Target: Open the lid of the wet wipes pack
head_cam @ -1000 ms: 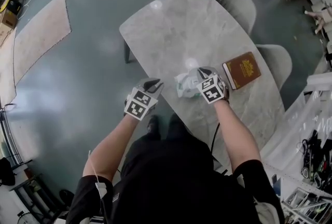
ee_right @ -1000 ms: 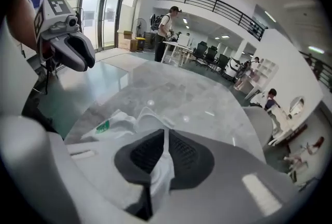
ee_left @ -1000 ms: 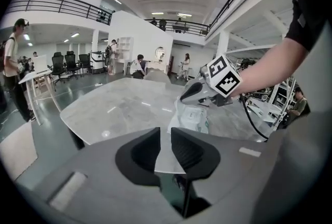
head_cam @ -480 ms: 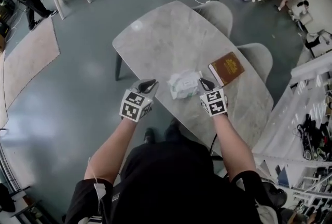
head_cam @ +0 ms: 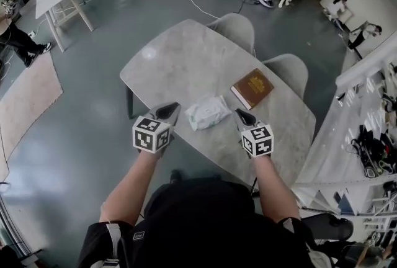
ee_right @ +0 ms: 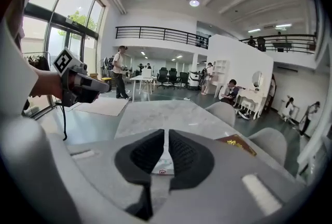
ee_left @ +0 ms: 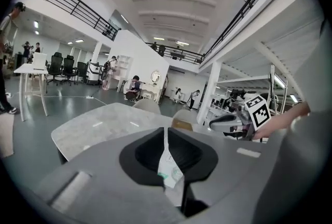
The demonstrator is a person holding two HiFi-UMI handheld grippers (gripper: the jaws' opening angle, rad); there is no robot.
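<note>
The wet wipes pack (head_cam: 207,112) is lying flat near your edge of the table (head_cam: 180,56), a soft, crinkled white pillow of plastic with faint green print. Its lid is showing too small to tell whether it is open. Neither tool is touching it. Your left gripper (head_cam: 169,112) is hovering just beside it, its jaws closing to a thin slit on nothing. Your right gripper (head_cam: 242,116) is hanging on the other side, its dark ribbed pads almost together and empty. The tabletop is showing as pale, glossy, rounded marble. A brown hardback book (head_cam: 252,88) with gold print is lying beyond.
</note>
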